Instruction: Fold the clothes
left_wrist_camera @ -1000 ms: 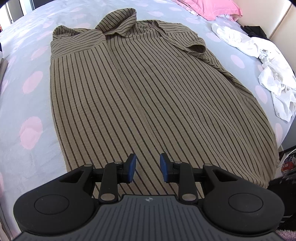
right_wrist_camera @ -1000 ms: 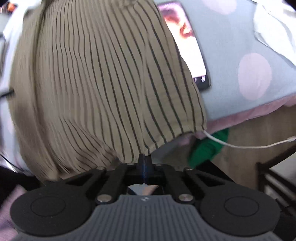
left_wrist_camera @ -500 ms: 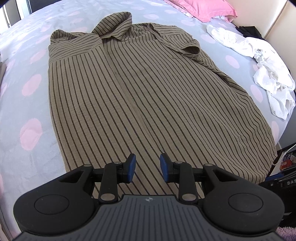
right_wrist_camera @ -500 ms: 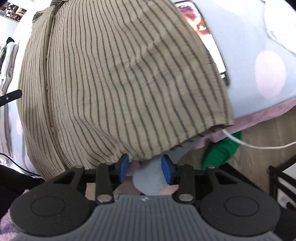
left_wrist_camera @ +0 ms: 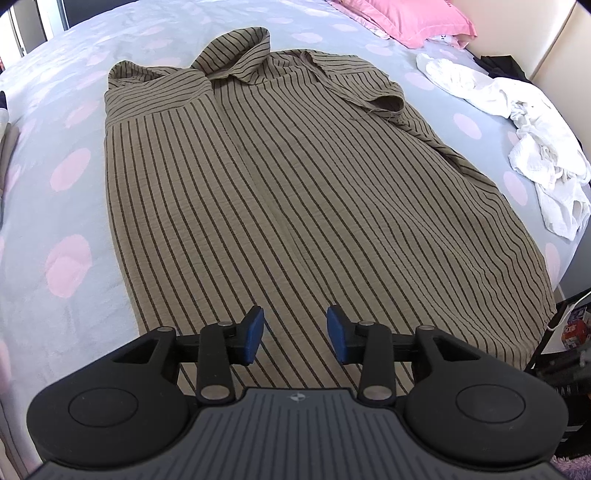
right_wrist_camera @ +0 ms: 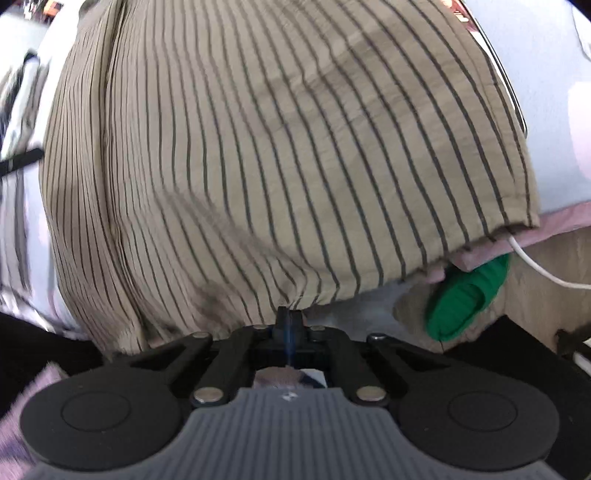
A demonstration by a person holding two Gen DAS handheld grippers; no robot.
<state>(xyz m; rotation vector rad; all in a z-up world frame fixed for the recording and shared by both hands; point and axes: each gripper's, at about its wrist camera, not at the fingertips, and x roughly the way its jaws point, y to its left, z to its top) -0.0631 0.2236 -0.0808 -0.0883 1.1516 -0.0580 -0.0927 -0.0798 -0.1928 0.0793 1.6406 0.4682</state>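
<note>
- Since half a second ago the right gripper (right_wrist_camera: 290,314) has closed from a spread stance around the hem to jaws pressed together, pinching the lower edge of the olive-brown shirt with thin dark stripes (left_wrist_camera: 295,192); the left gripper (left_wrist_camera: 295,334) has just been opening and stands spread wider than before, nothing between its blue pads (left_wrist_camera: 255,332).
- The shirt lies flat, collar far and hem near, on the pale grey-blue bedspread with pink dots (left_wrist_camera: 66,206); the left gripper hovers over the hem near the middle seam.
- The left wrist view alone shows the whole garment, its folded sleeves, a crumpled white garment (left_wrist_camera: 532,147) on the bed at the shirt's right, apart from it, and a pink pillow (left_wrist_camera: 417,18) at the far end.
- The right wrist view alone shows the pinched hem bunching at the fingertips at the bed's edge, a green object (right_wrist_camera: 465,299) and a white cable (right_wrist_camera: 535,267) below it; this view is blurred.
</note>
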